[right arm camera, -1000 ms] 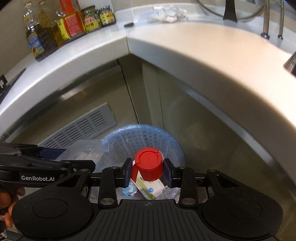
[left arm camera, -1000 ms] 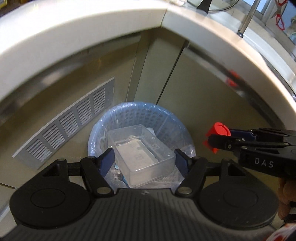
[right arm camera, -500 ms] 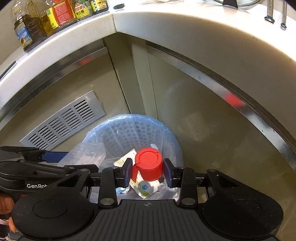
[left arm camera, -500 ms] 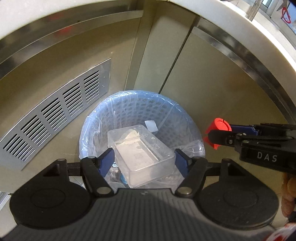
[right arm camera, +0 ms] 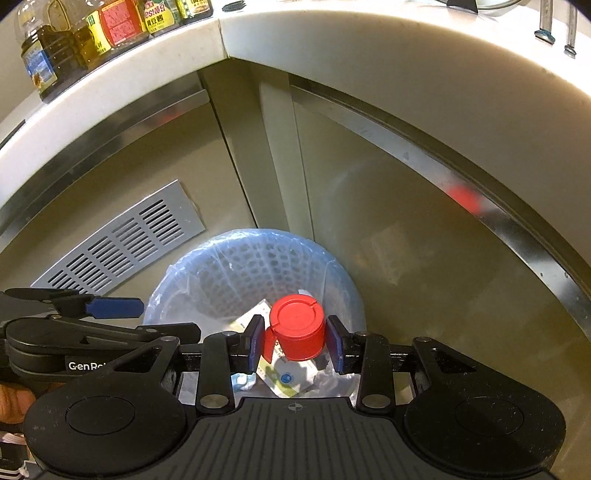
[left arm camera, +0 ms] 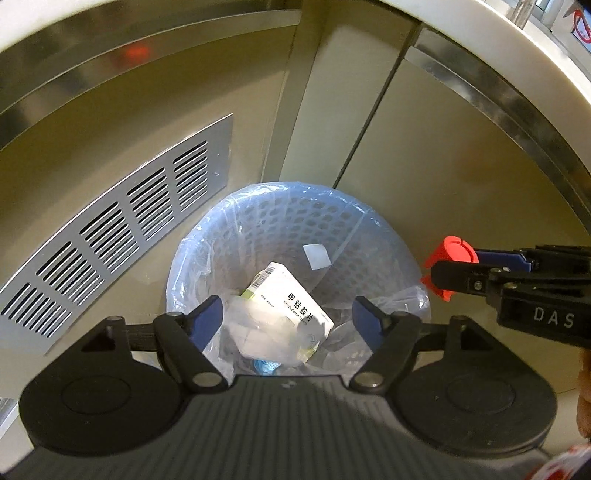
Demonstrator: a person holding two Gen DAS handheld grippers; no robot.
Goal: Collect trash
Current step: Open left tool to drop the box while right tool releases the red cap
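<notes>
Two black grippers hang over one round blue perforated plastic wastebasket [left arm camera: 295, 229] lined with a clear bag, both pointing steeply down into it. Nearest in the left wrist view, the left gripper [left arm camera: 291, 319] has its blue-padded jaws spread and opening – nothing sits between them, only the basket's contents far below. In the right wrist view the right gripper [right arm camera: 295, 341] pinches a red round plastic screw cap [right arm camera: 297, 332] between its two blue pads, the cap held above the basket's mouth, top face toward the camera. The same cap shows from the side in the left view, at the right edge beside the basket rim.

Down inside the basket lies a white cardboard medicine box [left arm camera: 295, 301] with black printed characters, tilted on top of crumpled clear plastic and other scraps; a small white label [left arm camera: 317, 255] sticks to the liner on the far inner wall.

Beyond the basket stand beige cabinet fronts [right arm camera: 388, 229] that meet in a corner, with a silver slotted vent grille [left arm camera: 118, 236] set in the left one. Above runs the pale curved worktop [right arm camera: 369, 48] with a metal trim strip under its edge – at its far left corner stand several oil and sauce bottles [right arm camera: 92, 33] with yellow and red labels.
</notes>
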